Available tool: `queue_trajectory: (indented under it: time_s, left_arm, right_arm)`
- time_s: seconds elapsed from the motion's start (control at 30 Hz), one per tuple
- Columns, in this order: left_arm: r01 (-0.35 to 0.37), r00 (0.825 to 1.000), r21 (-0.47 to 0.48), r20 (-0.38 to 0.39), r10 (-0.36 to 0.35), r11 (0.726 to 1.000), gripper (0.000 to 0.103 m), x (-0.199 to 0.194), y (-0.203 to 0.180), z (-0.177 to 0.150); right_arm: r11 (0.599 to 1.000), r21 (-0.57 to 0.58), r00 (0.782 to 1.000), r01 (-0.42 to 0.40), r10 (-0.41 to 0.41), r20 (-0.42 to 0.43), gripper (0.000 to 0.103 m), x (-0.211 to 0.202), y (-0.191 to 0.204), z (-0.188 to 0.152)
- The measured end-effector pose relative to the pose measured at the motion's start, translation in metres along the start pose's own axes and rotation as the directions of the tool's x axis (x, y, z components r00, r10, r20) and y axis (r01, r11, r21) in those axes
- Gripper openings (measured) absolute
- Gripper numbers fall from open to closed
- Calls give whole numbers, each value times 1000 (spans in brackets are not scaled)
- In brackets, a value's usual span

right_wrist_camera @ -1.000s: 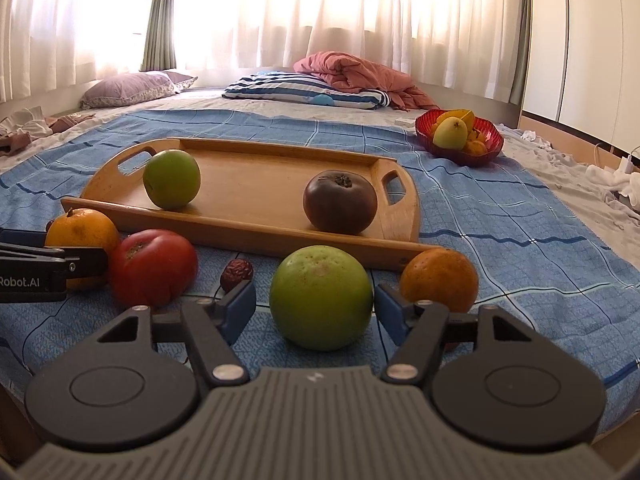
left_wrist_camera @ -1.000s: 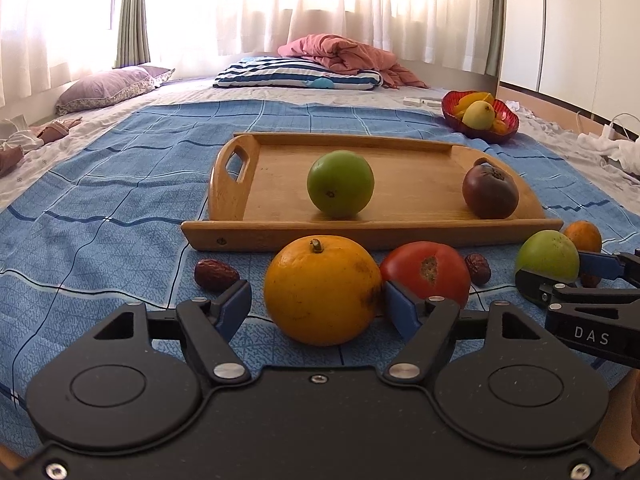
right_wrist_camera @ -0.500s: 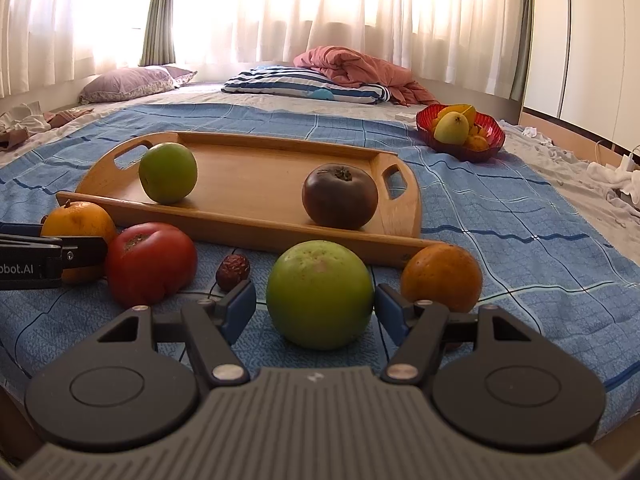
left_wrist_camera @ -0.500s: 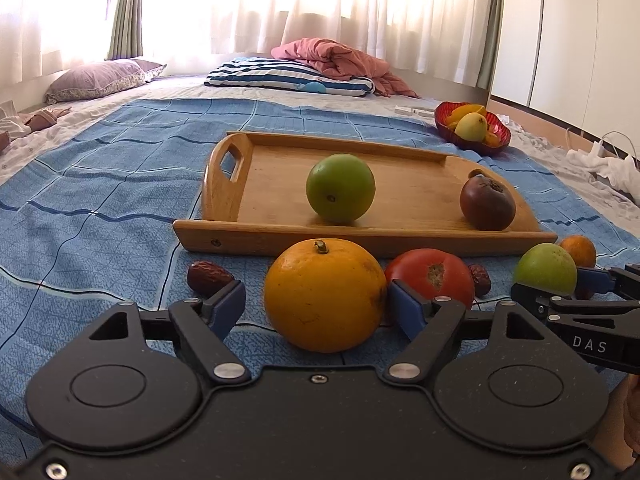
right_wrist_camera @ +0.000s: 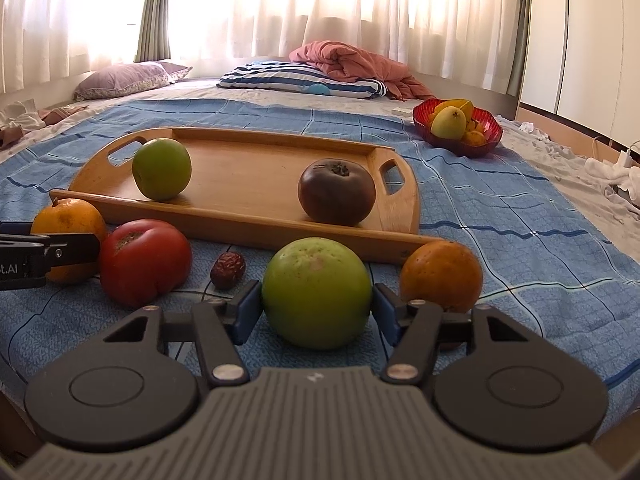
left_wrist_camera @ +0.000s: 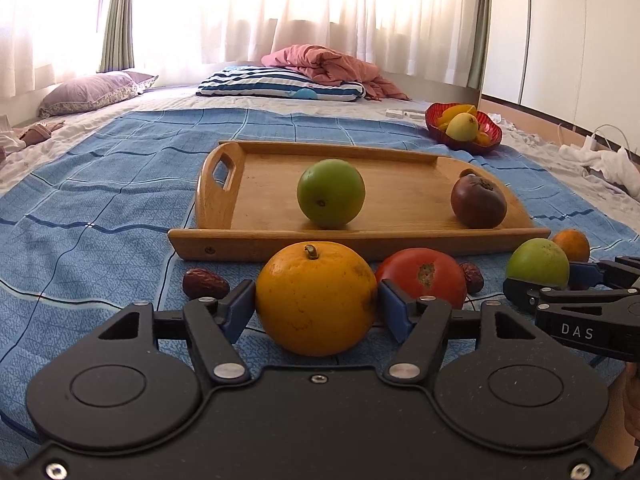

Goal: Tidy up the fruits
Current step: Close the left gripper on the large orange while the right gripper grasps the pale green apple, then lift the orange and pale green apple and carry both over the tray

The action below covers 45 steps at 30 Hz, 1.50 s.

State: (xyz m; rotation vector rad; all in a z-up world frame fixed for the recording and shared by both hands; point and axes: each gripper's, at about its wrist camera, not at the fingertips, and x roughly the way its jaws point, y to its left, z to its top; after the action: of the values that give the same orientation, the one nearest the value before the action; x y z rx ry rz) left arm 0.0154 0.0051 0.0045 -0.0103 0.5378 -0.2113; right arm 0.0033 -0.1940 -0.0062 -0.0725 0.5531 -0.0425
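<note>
A large orange (left_wrist_camera: pixel 316 300) lies on the blue cloth in front of the wooden tray (left_wrist_camera: pixel 248 245). My left gripper (left_wrist_camera: pixel 316 304) is closing on it, and both blue pads touch its sides. In the right wrist view a green apple (right_wrist_camera: pixel 316 292) rests on the cloth with my right gripper (right_wrist_camera: pixel 316 308) closing around it, pads against both sides. A red tomato (right_wrist_camera: pixel 144 260) sits between the two held fruits. A small orange (right_wrist_camera: pixel 440 276) lies right of the apple. On the tray stand a green fruit (left_wrist_camera: pixel 330 193) and a dark brown fruit (left_wrist_camera: pixel 478 202).
Two dried dates (left_wrist_camera: pixel 205 283) (right_wrist_camera: pixel 228 265) lie on the cloth near the tray's front rim. A red bowl (left_wrist_camera: pixel 464 132) of fruit sits at the back right. Pillows and a pink blanket (left_wrist_camera: pixel 328 64) lie beyond. White cloth and cables are at the far right.
Both pairs of jaws have narrowed until the pads meet the fruit between them. Neither gripper has shifted, and the orange and the green apple rest where they were.
</note>
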Motion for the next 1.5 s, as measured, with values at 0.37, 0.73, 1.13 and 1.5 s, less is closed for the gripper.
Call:
queue_trajectory:
  time_s: [0.37, 0.73, 1.13, 1.5]
  left_arm:
    - [-51, 999, 10, -8, 51, 999, 64, -4, -2, 3]
    - [-93, 996, 0, 5, 93, 996, 64, -7, 2, 12]
    - [-128, 991, -21, 22, 128, 992, 64, -3, 5, 35]
    - [-137, 988, -36, 71, 139, 990, 64, 6, 13, 74]
  right_arm:
    - [1000, 15, 1000, 0, 0, 3, 62, -3, -1, 0]
    - [999, 48, 1000, -16, 16, 6, 62, -8, -4, 2]
    - [997, 70, 997, -35, 30, 64, 61, -17, -6, 15]
    - [992, 109, 991, -60, 45, 128, 61, -16, -21, 45]
